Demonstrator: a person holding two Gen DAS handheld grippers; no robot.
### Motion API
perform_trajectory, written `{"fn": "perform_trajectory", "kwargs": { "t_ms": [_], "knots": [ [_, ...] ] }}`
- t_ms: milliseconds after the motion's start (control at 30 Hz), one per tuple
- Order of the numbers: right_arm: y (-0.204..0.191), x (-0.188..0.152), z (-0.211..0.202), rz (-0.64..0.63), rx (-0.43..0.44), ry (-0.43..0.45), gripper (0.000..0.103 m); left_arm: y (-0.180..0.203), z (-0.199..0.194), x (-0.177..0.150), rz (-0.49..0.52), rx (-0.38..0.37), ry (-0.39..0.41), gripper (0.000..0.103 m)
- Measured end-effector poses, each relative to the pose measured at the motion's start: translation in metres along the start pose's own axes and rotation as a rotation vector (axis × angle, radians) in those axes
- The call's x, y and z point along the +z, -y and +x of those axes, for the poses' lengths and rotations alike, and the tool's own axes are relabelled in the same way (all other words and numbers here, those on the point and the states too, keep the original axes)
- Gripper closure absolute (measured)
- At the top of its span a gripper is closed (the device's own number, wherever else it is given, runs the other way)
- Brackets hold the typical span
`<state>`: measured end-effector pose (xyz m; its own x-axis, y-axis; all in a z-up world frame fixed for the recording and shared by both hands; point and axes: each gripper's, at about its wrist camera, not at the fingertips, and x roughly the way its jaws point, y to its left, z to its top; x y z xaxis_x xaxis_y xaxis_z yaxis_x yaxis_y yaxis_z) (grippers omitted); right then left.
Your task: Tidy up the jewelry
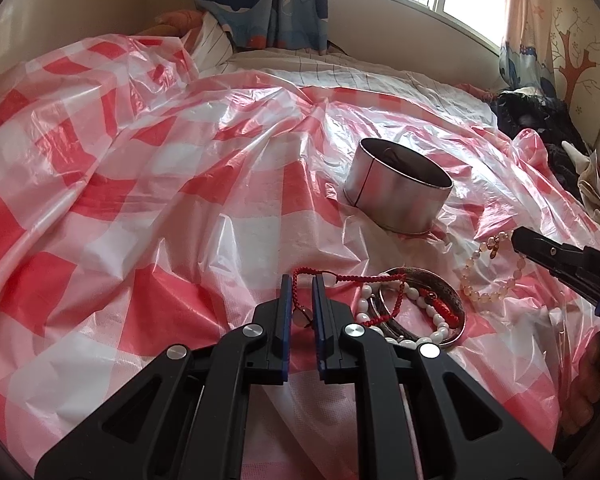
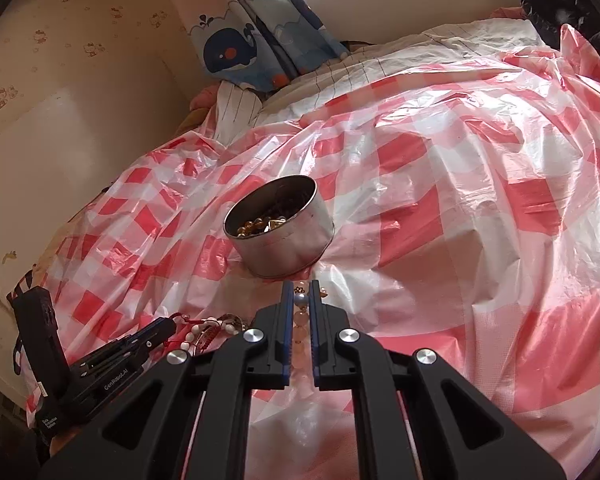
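Observation:
A round metal tin stands on the red-and-white checked plastic sheet; the right wrist view shows the tin holding gold beads. My left gripper has its jaws narrowly apart around a red cord bracelet, whose loop runs between the fingers. Beside it lie a silver bangle and a white bead bracelet. My right gripper is shut on a pale peach bead bracelet, just in front of the tin. In the left view that bracelet lies right of the bangle, at the right gripper's fingers.
The sheet covers a rumpled bed. Whale-print curtains and a window are behind. Dark clothes are piled at the far right. A black bag stands at the left bed edge.

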<state>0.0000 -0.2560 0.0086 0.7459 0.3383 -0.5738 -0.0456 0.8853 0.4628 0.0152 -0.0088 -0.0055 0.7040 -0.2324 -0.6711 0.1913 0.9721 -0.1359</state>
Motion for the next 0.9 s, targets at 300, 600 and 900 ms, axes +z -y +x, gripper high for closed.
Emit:
{"fn": "perform_trajectory", "kwargs": {
  "t_ms": [300, 600, 900],
  "knots": [
    [0.002, 0.002, -0.001, 0.024, 0.045, 0.013, 0.095, 0.009, -0.016, 0.013, 0.021, -0.074, 0.032, 0.094],
    [0.002, 0.003, -0.004, 0.036, 0.069, 0.026, 0.095, 0.014, -0.024, 0.020, 0.042, -0.071, 0.042, 0.094],
    [0.003, 0.003, -0.006, 0.044, 0.087, 0.030, 0.095, 0.019, -0.022, 0.020, 0.078, -0.029, 0.033, 0.094]
  ]
}}
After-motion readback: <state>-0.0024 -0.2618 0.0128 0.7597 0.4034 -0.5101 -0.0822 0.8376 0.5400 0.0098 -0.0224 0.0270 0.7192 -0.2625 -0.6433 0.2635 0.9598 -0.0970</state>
